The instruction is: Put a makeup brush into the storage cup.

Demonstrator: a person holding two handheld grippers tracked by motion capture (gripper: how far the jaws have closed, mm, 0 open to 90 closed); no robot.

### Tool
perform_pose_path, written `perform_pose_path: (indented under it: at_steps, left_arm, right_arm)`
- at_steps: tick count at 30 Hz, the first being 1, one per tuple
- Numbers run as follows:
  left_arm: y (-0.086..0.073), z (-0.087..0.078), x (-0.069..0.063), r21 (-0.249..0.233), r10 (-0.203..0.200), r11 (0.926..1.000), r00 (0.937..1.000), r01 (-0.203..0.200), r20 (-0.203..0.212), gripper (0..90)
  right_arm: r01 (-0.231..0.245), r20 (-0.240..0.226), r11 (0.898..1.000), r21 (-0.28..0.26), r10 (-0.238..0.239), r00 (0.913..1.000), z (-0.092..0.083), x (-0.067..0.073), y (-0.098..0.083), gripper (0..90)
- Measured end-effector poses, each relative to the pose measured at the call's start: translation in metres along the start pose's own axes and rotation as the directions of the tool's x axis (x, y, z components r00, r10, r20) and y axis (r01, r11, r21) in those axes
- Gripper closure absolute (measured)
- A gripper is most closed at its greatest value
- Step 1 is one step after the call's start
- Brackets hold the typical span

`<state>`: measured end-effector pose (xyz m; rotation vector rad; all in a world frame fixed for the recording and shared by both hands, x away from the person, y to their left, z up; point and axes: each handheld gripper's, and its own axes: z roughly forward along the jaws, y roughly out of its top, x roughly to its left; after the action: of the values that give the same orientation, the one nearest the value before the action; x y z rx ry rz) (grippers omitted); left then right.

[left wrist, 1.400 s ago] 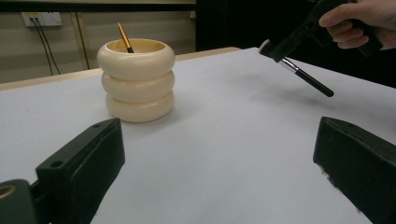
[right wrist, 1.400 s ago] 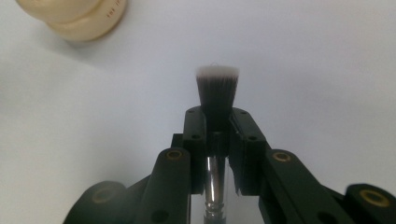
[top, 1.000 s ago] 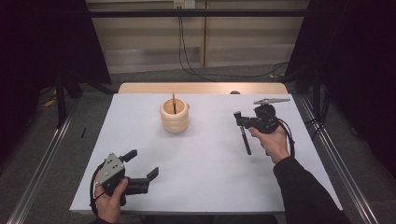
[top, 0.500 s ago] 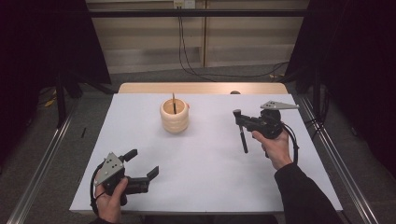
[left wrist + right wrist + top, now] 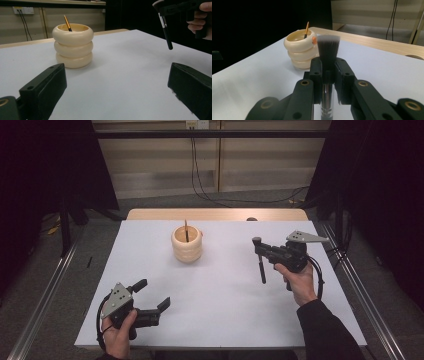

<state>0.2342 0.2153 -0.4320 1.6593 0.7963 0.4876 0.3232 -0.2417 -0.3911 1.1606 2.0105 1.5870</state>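
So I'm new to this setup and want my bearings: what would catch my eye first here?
First the right gripper, held above the right of the white table, shut on a black brush with its bristles up and its handle hanging down. Next the cream ringed holder at the table's far middle, with a thin brush standing in it. The left gripper rests at the near left, jaws open, nothing in them.

My jaws stand wide apart over the white table [image 5: 120,82]; cream ringed holder [image 5: 73,46] at eleven o'clock, held brush [image 5: 167,35] at one.
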Motion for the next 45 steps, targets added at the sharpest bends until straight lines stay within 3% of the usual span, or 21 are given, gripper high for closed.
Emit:
perform_pose_path:
  at_steps: [11, 18, 22, 30, 32, 45]
  left_arm:
    - [0.010, -0.001, -0.005, -0.014, 0.027, 0.9995, 0.9996, -0.027, 0.012, 2.1]
    - [0.018, 0.000, -0.012, -0.031, 0.033, 0.9990, 0.9988, -0.032, 0.036, 1.6]
    - [0.019, 0.003, -0.013, -0.023, 0.039, 0.9990, 0.9982, -0.038, 0.045, 1.6]
    - [0.022, 0.009, -0.020, -0.028, 0.045, 0.9987, 0.9965, -0.043, 0.070, 1.4]
    - [0.022, 0.012, -0.024, -0.029, 0.040, 0.9989, 0.9961, -0.038, 0.078, 1.4]
    - [0.033, 0.036, -0.038, -0.030, 0.065, 0.9977, 0.9897, -0.061, 0.128, 1.6]
  right_arm:
    - [0.029, -0.051, 0.998, -0.058, -0.032, 0.9982, -0.014, 0.007, 0.003, 77.5]
    - [0.053, -0.072, 0.997, -0.056, -0.057, 0.9958, -0.022, 0.011, 0.003, 77.5]
    - [0.037, -0.078, 0.996, -0.087, -0.043, 0.9960, -0.028, 0.011, 0.005, 77.5]
    - [0.044, -0.117, 0.995, -0.091, -0.055, 0.9916, -0.024, 0.021, 0.007, 77.5]
    - [0.020, -0.137, 0.995, -0.093, -0.033, 0.9900, -0.024, 0.022, 0.007, 77.5]
    - [0.034, -0.176, 0.995, -0.090, -0.050, 0.9831, -0.019, 0.035, 0.010, 77.5]
